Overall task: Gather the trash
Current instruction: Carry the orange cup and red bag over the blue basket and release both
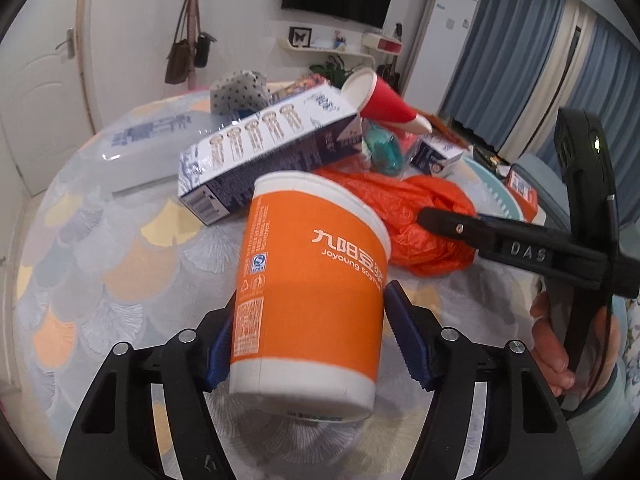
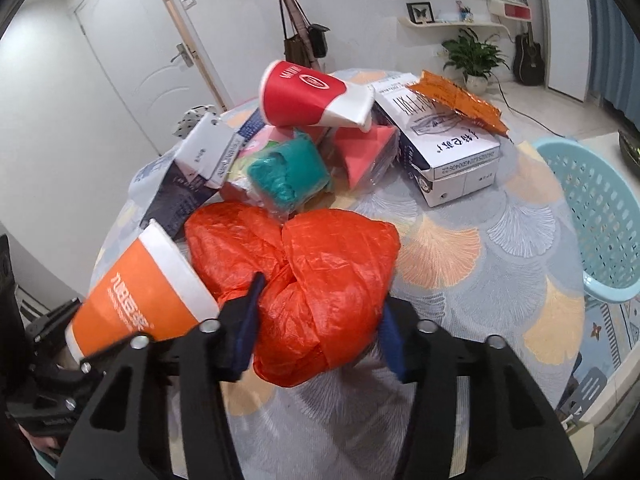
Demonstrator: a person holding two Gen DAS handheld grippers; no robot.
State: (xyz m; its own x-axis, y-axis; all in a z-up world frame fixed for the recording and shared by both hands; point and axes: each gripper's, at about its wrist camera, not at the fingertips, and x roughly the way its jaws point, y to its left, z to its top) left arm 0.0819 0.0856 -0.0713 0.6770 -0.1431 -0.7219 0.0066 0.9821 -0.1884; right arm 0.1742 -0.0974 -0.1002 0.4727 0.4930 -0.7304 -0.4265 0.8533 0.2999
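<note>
My left gripper (image 1: 308,344) is shut on an orange and white paper cup (image 1: 308,292), held upside down above the table; the cup also shows in the right wrist view (image 2: 136,300). My right gripper (image 2: 318,332) has its blue pads on both sides of a crumpled orange plastic bag (image 2: 316,280). The bag also shows in the left wrist view (image 1: 404,216). Whether the pads press the bag or only stand around it is unclear. A red paper cup (image 2: 312,96) lies on top of the trash pile.
The round table (image 2: 472,248) has a patterned cloth. On it lie a long blue carton (image 1: 264,148), a white box (image 2: 448,152) with an orange foil wrapper (image 2: 456,100), and teal and pink bags (image 2: 288,172). A light blue basket (image 2: 600,216) stands at the table's right.
</note>
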